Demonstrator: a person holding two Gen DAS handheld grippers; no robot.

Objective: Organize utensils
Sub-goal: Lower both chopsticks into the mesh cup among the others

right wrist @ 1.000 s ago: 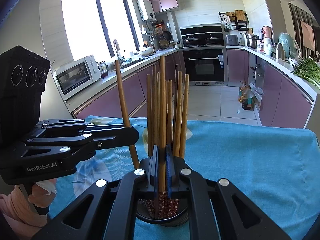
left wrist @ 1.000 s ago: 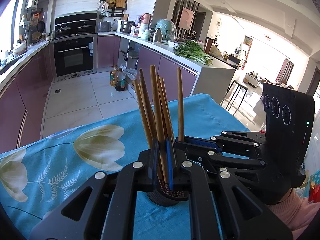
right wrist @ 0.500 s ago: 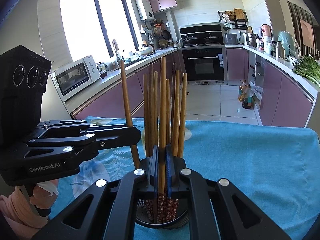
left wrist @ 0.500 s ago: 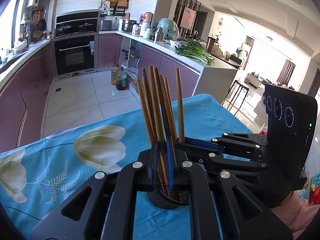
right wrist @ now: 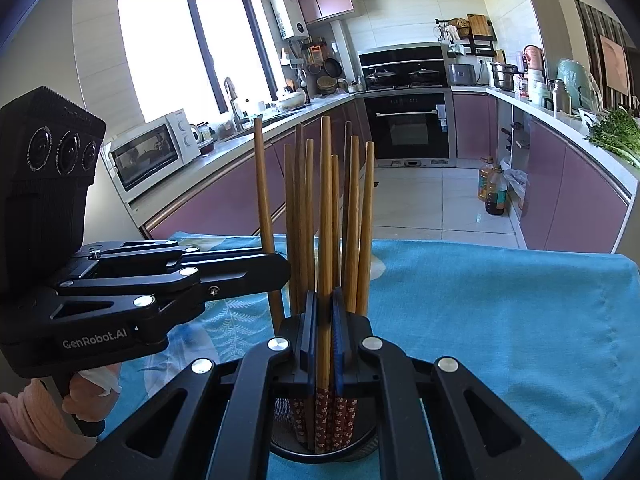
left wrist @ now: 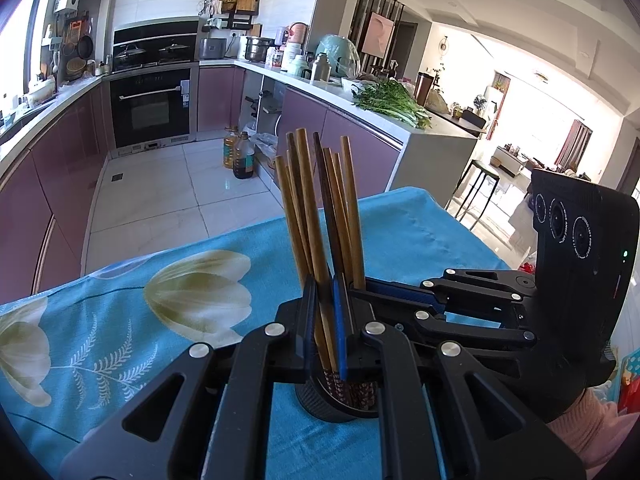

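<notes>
Sunlit kitchen behind, blue floral tablecloth [left wrist: 400, 232] carrying a black mesh holder [left wrist: 320, 402] — both grippers are reaching in. Left gripper [left wrist: 325, 320] and right gripper [right wrist: 325, 332] are each pinching one chopstick [right wrist: 325, 200], probably seating them upright among the rest.

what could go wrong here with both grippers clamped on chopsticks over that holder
1. Each gripper pinches one chopstick: the left gripper and right gripper work close together over the same black holder, so they might collide.
2. The held chopsticks stand among others in the holder; pulling or pushing at an angle could drag neighbours out or tip the holder.
3. The holder sits on a loose blue tablecloth, which may let it slide.
</notes>
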